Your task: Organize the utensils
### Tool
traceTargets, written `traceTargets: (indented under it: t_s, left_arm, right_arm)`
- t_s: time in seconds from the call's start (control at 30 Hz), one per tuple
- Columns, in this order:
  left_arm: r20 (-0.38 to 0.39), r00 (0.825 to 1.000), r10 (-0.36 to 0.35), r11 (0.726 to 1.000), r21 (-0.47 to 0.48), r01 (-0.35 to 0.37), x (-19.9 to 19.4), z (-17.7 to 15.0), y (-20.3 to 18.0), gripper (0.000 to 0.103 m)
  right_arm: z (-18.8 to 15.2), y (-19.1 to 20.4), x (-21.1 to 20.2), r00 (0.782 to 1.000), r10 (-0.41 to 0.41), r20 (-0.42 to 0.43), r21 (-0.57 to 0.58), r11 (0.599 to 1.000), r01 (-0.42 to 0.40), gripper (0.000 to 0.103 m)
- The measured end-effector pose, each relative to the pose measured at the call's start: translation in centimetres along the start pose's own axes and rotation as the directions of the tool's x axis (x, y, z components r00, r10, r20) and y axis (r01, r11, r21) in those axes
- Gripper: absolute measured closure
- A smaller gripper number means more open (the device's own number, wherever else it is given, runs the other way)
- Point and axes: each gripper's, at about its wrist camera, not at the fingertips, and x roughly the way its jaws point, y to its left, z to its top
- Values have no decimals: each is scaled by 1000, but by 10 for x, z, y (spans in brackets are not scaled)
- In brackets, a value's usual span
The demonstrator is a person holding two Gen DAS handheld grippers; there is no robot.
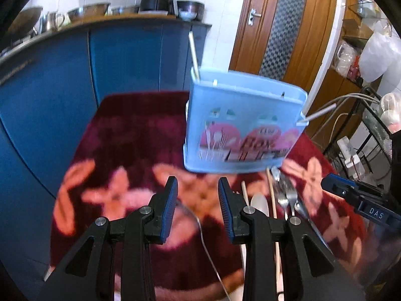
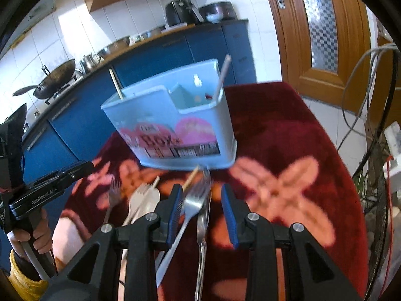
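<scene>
Both grippers are angling down over a red floral cloth (image 2: 288,125), the left gripper (image 1: 198,200) and right gripper (image 2: 201,205) each spread and holding nothing. A pale blue box (image 1: 240,128) is standing upright just beyond loose forks (image 2: 195,203) and spoons (image 1: 260,203), chopsticks (image 1: 193,52) poking from it.

Both wrist cameras look steeply down, close over the shared utensil box (image 1: 244,123) (image 2: 173,123).

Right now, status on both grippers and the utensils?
Left gripper open, empty. Right gripper open, over steel forks, not gripping. Light blue plastic utensil box upright on red floral cloth, two sticks in. Nothing in the way.
</scene>
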Motion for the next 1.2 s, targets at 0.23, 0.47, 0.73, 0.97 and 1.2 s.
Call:
traceTargets:
  t_s: [0.23, 0.47, 0.73, 0.97, 1.2]
  left_arm:
    - [-76, 997, -15, 1000, -7, 15, 19, -18, 5, 69]
    - [-122, 991, -48, 999, -7, 48, 32, -23, 8, 69]
    - [-169, 986, -10, 1000, 6, 11, 47, -31, 13, 69]
    - [-176, 979, -99, 995, -39, 94, 48, -30, 26, 77]
    - [-186, 969, -163, 986, -52, 156, 49, -29, 28, 97]
  right_arm:
    - [-12, -3, 17, 997, -24, -72, 1, 1000, 24, 68]
    - [-16, -3, 35, 988, -40, -146, -1, 999, 40, 68]
    - [-13, -2, 46, 976, -71, -204, -11, 997, 70, 68]
    - [-6, 11, 61, 956, -153, -250, -81, 987, 137, 79]
    - [-7, 15, 57, 948, -222, -230, -55, 975, 215, 93]
